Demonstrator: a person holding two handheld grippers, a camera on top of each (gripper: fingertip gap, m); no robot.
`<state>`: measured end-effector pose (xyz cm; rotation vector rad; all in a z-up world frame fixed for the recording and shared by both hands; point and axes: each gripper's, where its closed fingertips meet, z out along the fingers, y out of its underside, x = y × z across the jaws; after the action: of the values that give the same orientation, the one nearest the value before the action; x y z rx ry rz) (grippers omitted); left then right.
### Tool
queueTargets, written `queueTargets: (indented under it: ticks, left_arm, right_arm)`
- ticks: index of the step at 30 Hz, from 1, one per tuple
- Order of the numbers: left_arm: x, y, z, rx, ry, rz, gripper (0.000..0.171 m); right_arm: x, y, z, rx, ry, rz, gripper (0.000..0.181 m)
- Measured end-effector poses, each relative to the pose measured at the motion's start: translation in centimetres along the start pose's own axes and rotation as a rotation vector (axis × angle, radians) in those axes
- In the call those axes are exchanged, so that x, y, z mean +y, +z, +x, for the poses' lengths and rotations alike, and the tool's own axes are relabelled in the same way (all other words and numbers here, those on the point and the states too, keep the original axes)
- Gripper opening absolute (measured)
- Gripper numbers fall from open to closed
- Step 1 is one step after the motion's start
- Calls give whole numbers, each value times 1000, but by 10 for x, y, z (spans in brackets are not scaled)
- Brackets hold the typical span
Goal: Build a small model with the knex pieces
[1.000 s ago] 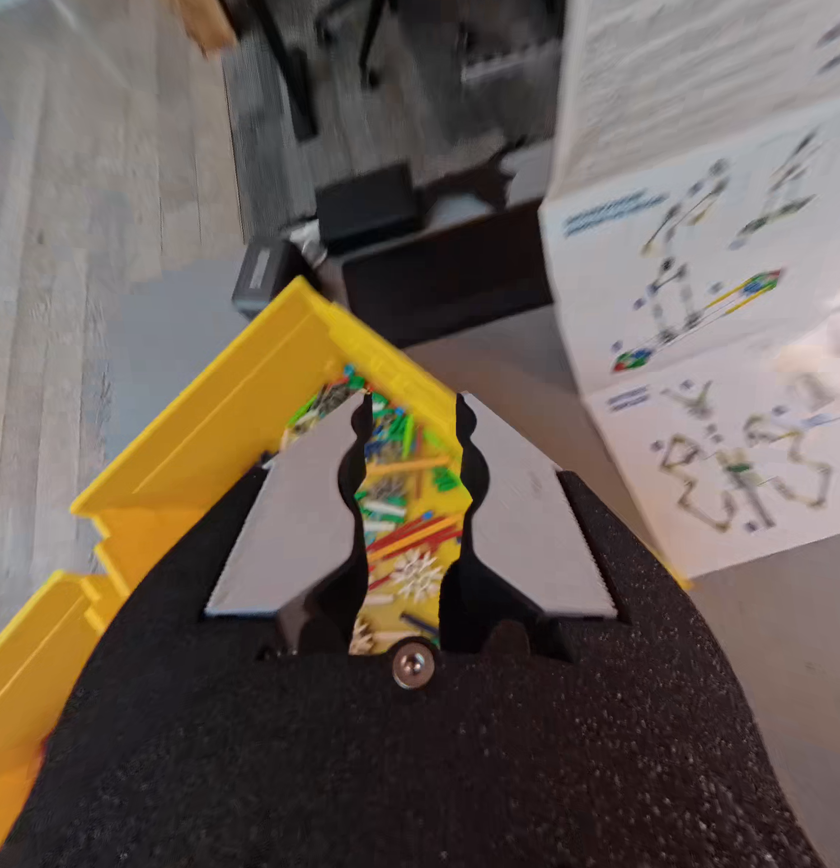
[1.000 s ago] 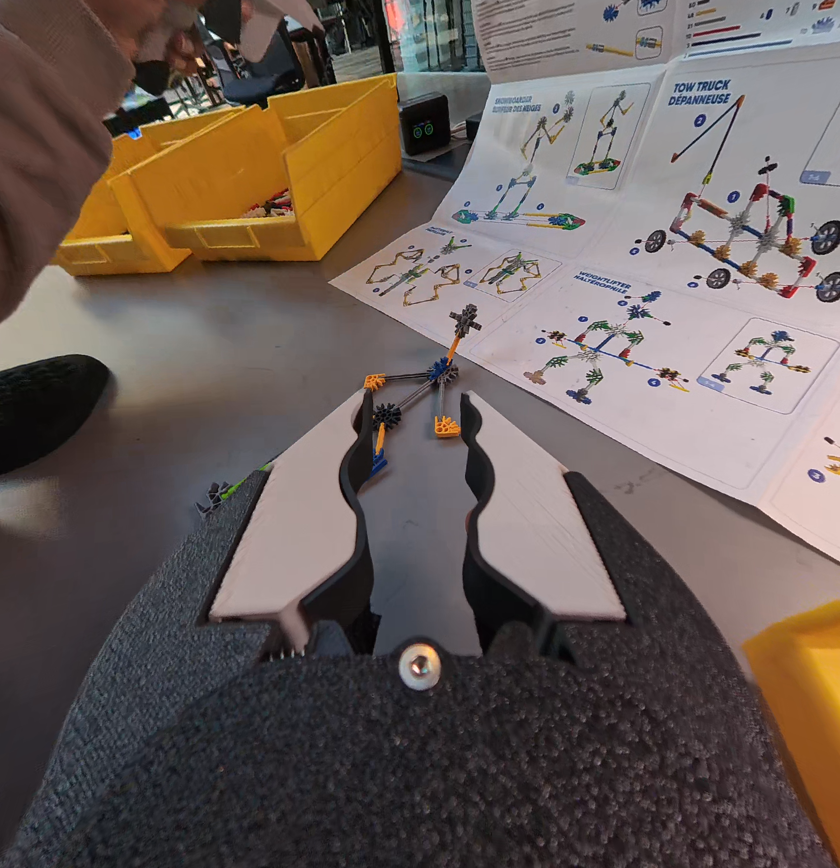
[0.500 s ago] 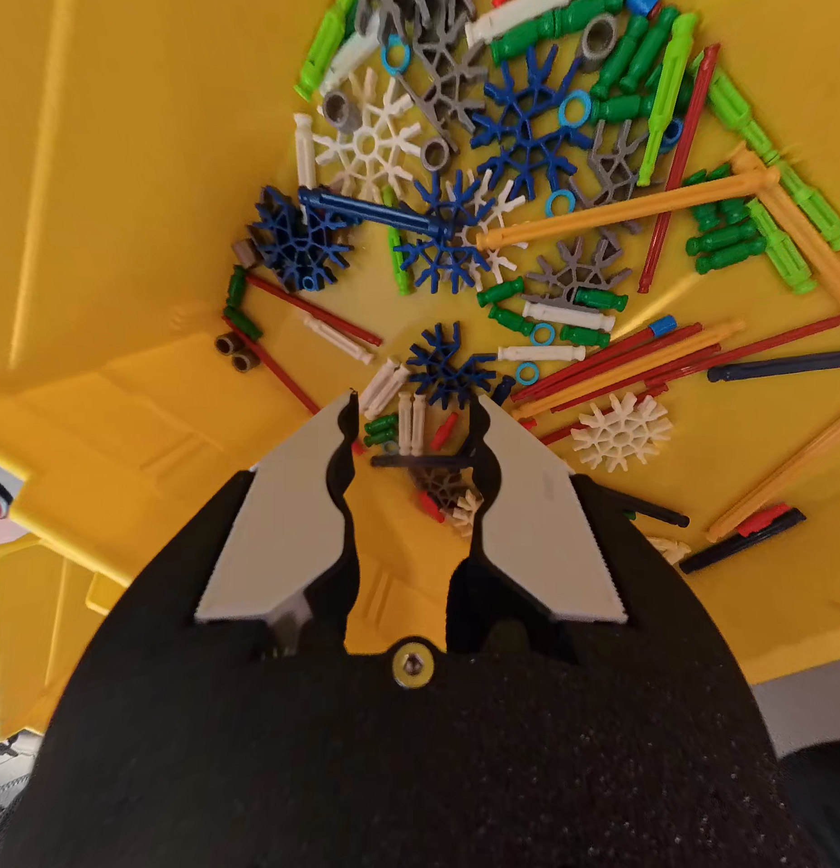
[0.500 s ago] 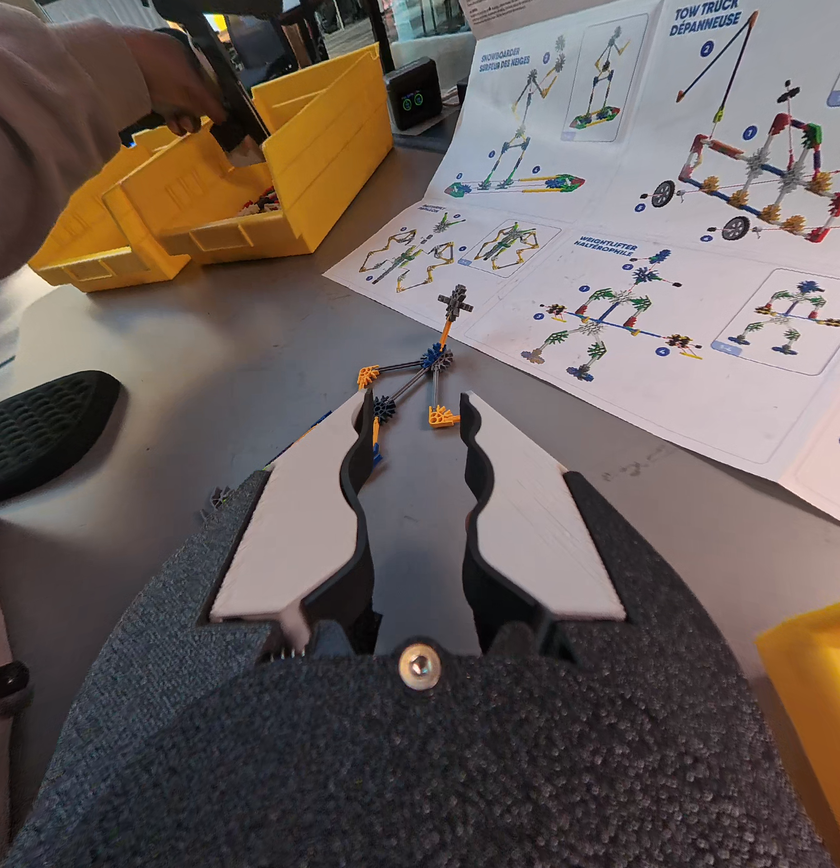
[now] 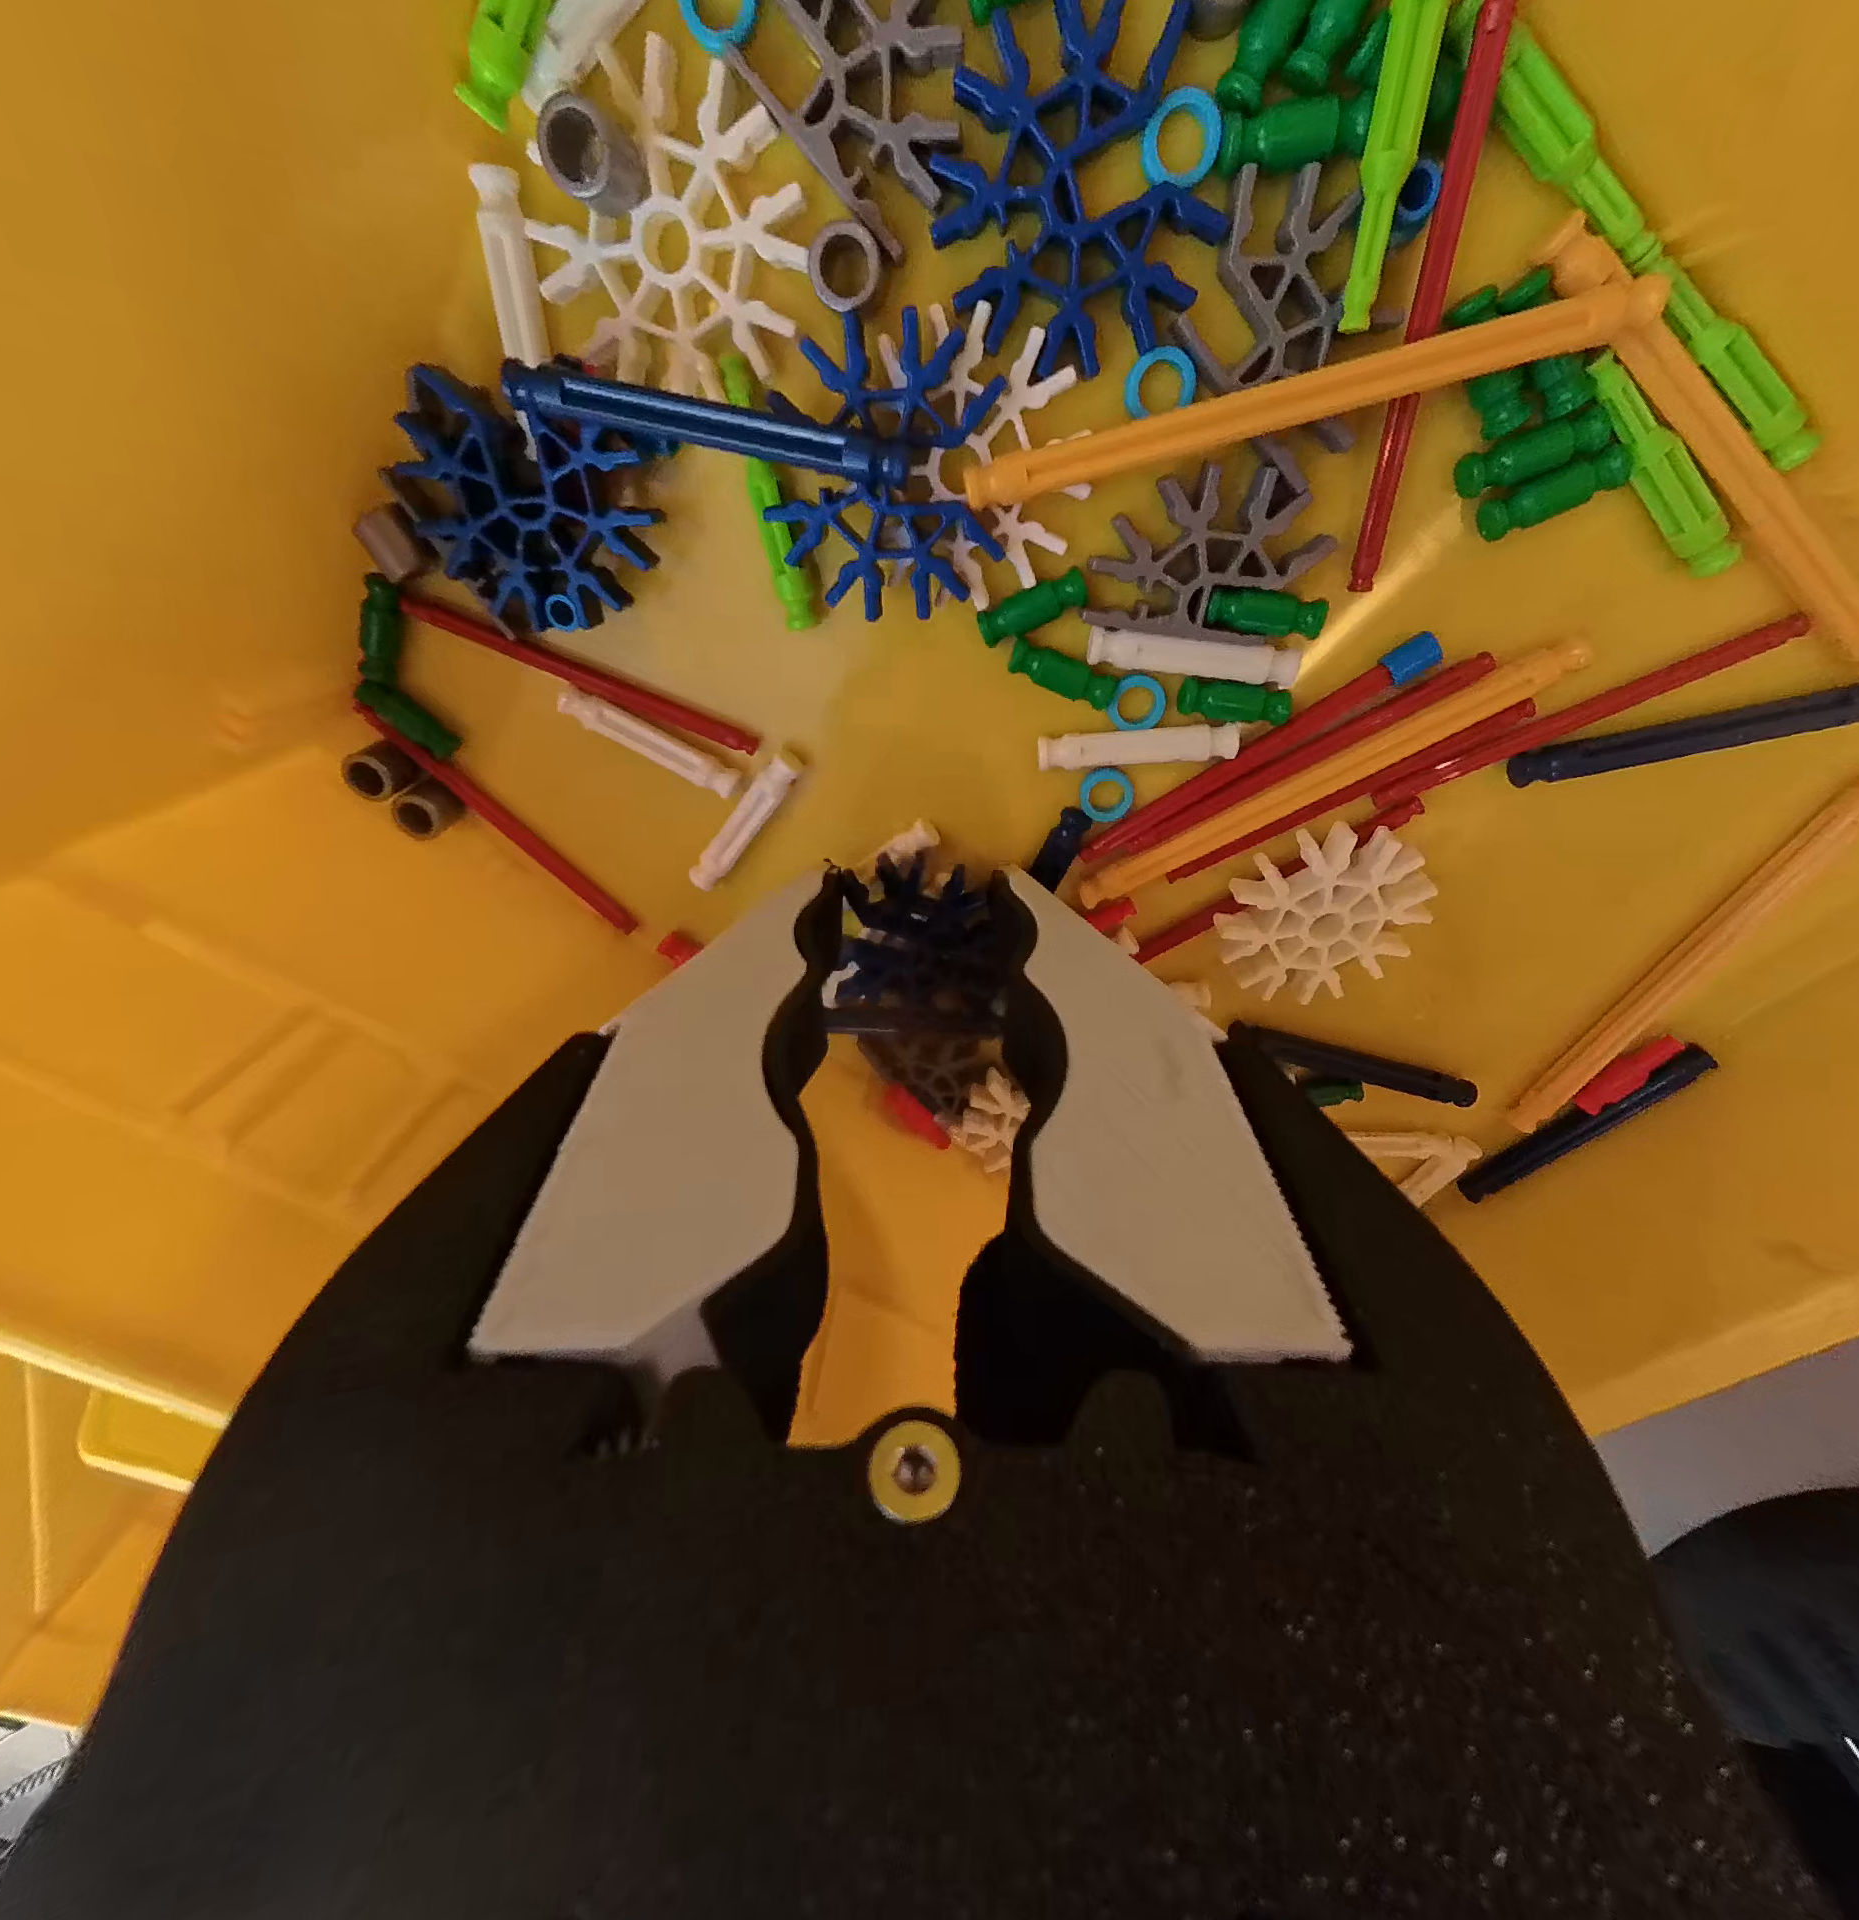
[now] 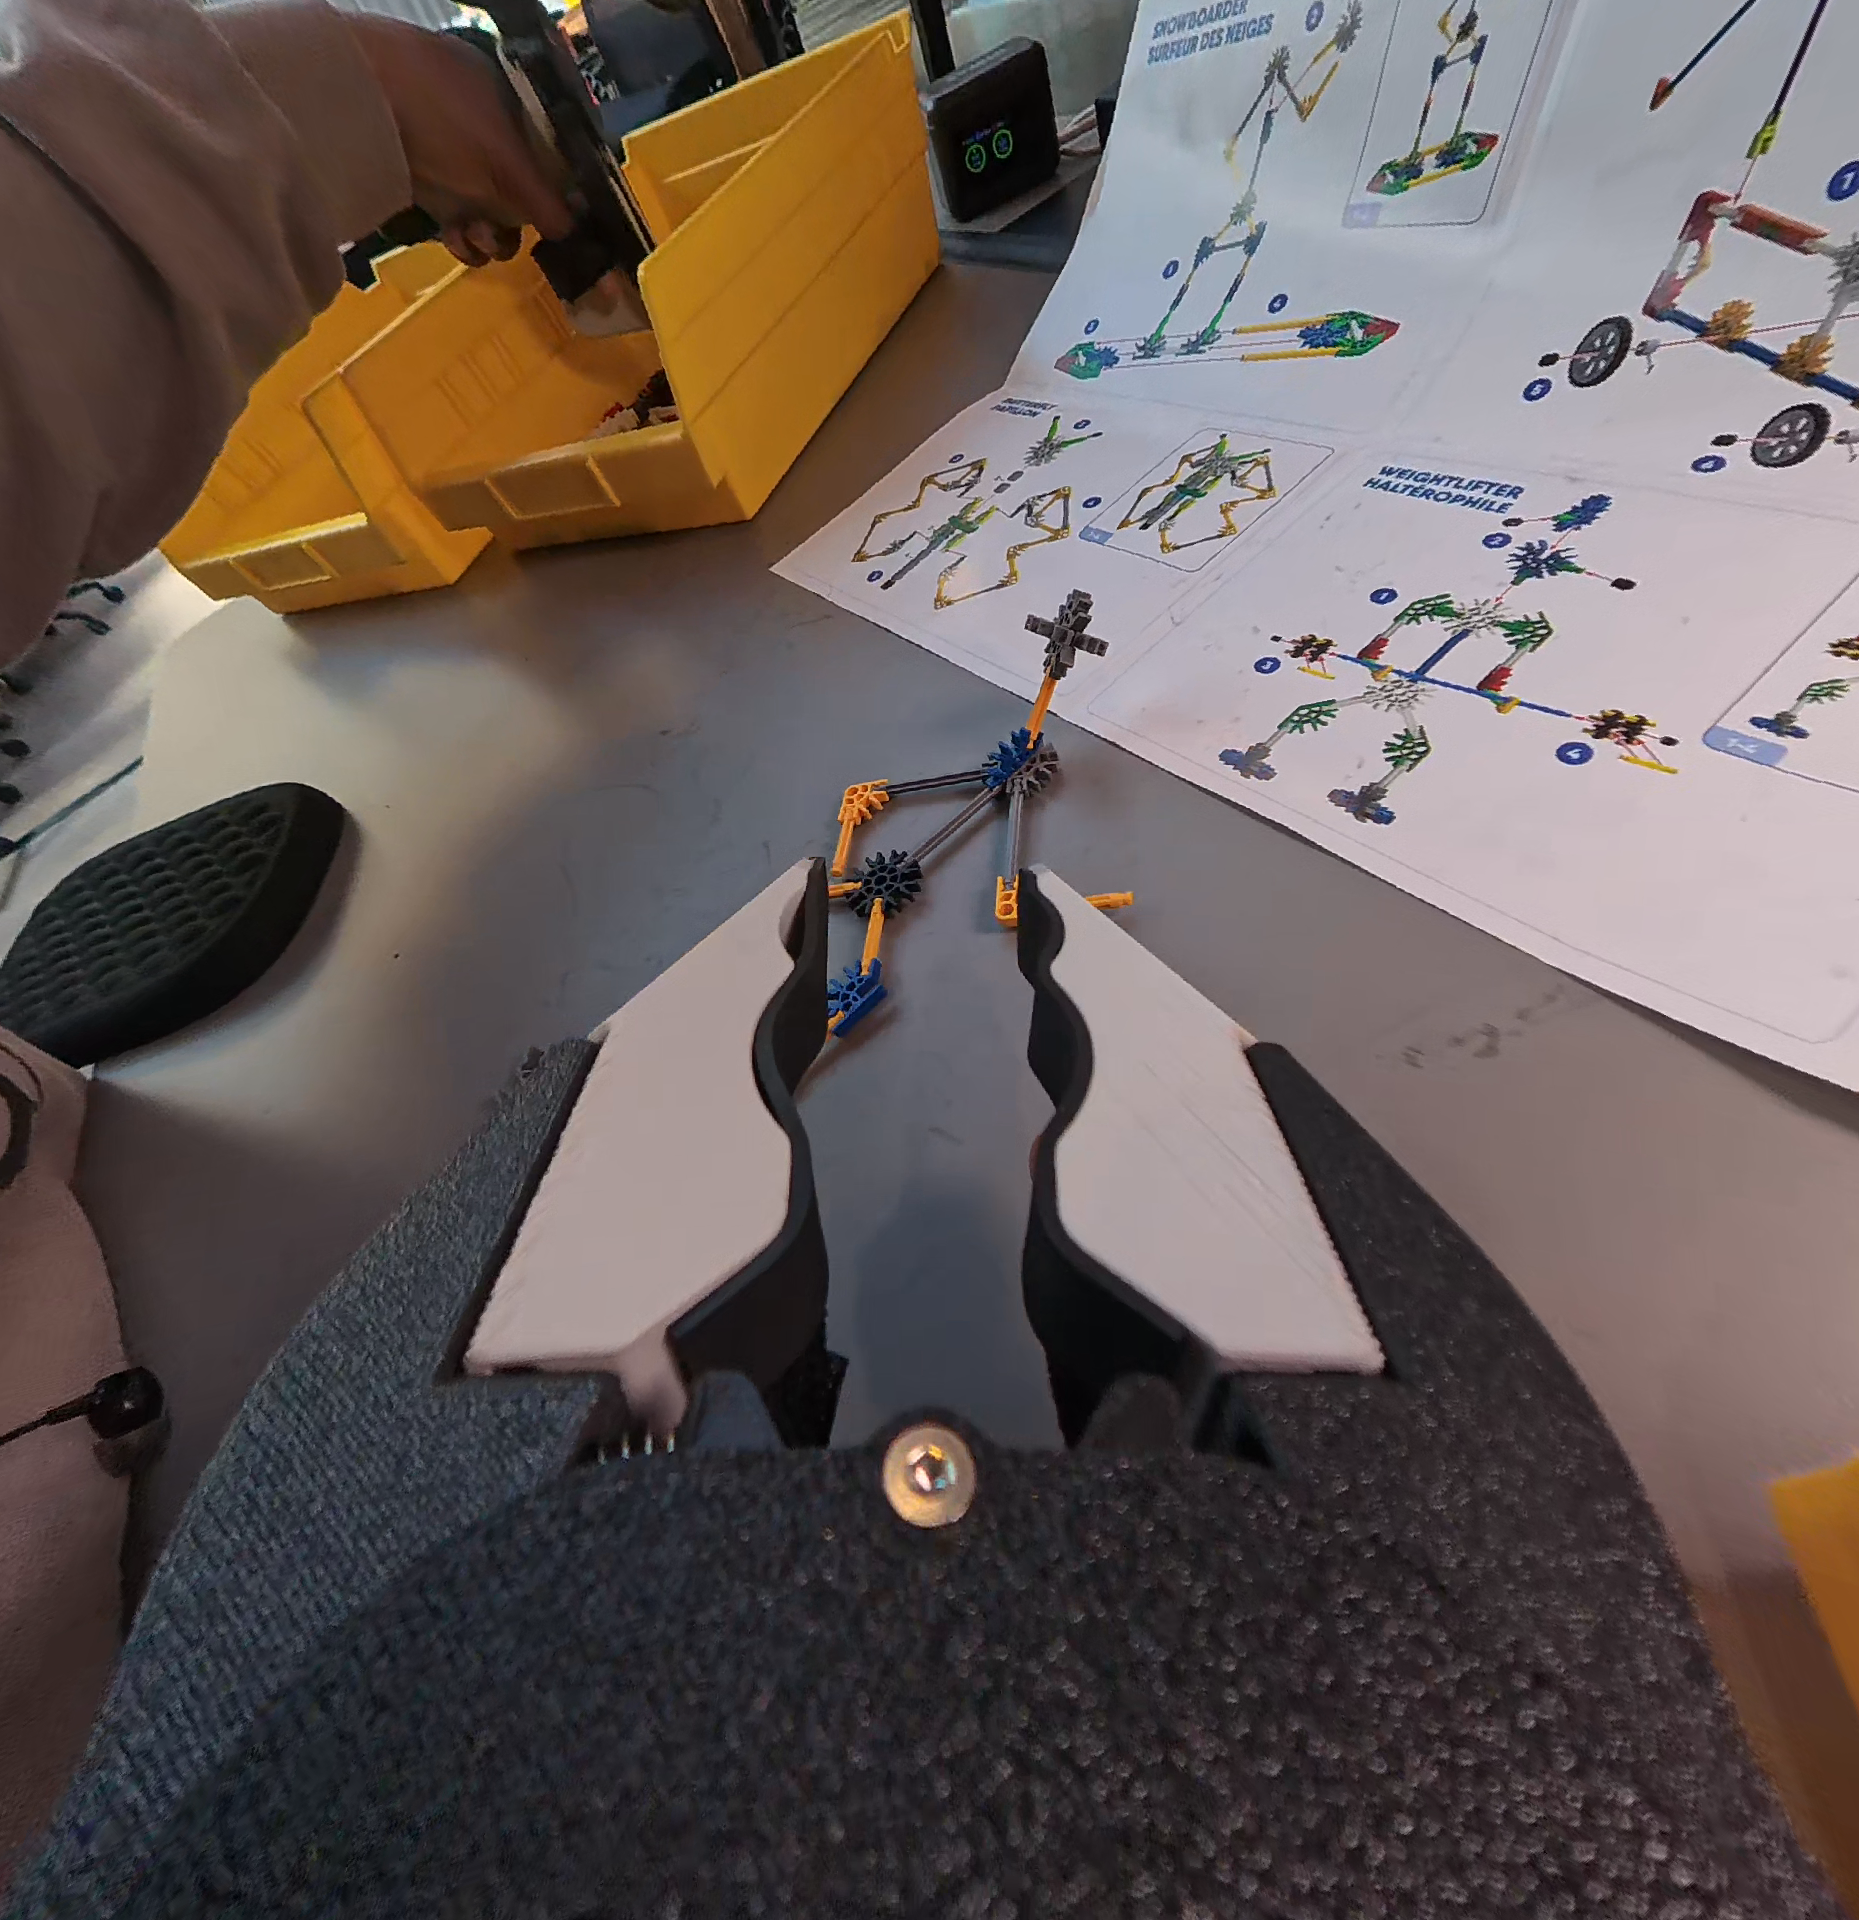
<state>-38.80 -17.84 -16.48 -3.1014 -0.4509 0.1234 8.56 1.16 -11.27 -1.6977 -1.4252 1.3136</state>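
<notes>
The left gripper [image 5: 917, 899] pinches a dark blue snowflake connector [image 5: 920, 920] between its jaws inside the yellow bin [image 5: 177, 727]. The right gripper [image 6: 923, 891] has its jaws spread, and the small rod figure [image 6: 992, 774] lies just ahead of them on the grey table [image 6: 489, 748].

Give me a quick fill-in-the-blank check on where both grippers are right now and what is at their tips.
1. The left gripper reaches down into a plastic bin coloured ____.
2. Between its tips sits a snowflake-shaped plastic connector coloured dark ____.
3. The right gripper is ____, holding nothing, above the grey table.
4. Just ahead of it lies a small rod-and-connector figure, beside the white folded ____ sheet.

Missing words: yellow; blue; open; instruction
</notes>
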Motion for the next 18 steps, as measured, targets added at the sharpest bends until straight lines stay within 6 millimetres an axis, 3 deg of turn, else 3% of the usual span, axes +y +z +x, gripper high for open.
queueTargets:
  ticks: [7, 10, 13, 18]
  left_arm:
    - [-2, -24, 5, -2, 30, 79, 28]
    - [-4, -43, 21, 5, 72, 130, 28]
    - [-8, -69, 61, 29, 177, 204, 28]
    - [0, -102, 172, 107, 442, 303, 28]
  right_arm:
    - [1, 1, -1, 1, -10, -5, 35]
    - [0, 0, -1, 6, -21, -2, 35]
    - [0, 0, -4, 5, -37, 2, 35]
    - [0, 0, -9, 11, -91, 8, 41]
